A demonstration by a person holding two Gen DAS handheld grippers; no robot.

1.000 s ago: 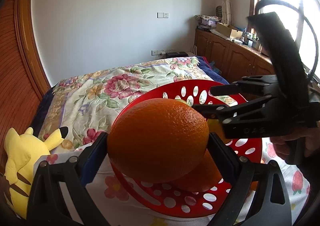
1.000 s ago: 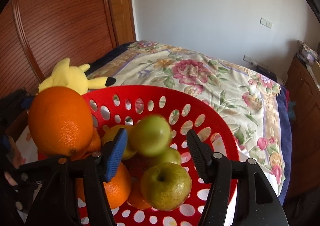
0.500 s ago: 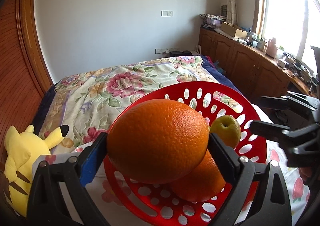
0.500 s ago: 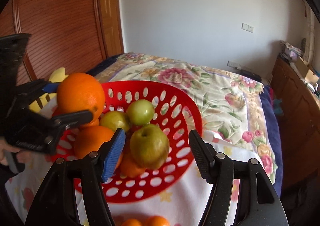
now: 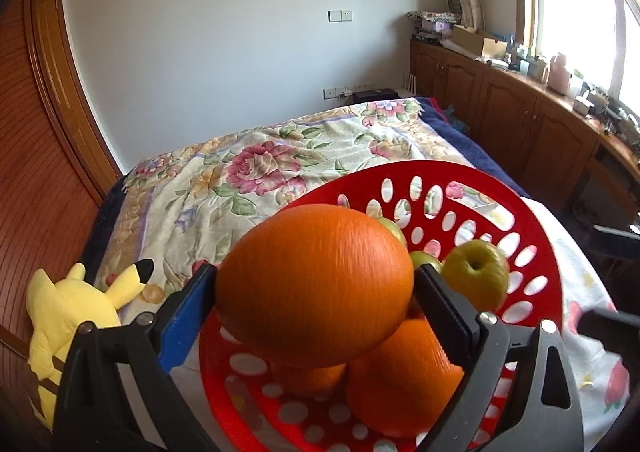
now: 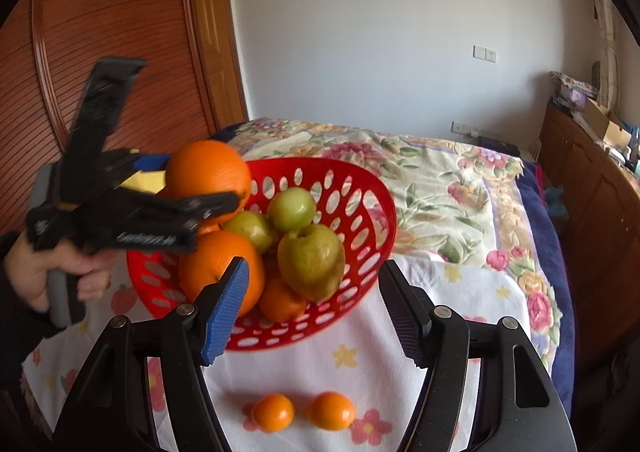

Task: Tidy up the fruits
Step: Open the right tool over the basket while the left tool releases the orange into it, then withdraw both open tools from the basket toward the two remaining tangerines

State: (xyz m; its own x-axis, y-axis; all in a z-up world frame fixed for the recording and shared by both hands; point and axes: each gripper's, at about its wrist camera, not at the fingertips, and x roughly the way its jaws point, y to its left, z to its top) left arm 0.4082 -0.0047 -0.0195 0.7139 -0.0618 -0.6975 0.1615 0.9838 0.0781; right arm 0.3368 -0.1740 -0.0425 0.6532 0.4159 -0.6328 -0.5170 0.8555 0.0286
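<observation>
Backed off the basket [image 6: 376, 212], right gripper [image 6: 314, 310] empty, just widened; left gripper [image 5: 316, 304] clamping orange [image 5: 316, 288]; risks toppling the pile on release.

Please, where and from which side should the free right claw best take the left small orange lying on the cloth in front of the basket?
Probably from above, pads on its two rounded sides: the left small orange lies free on the cloth, apart from its neighbour.
</observation>
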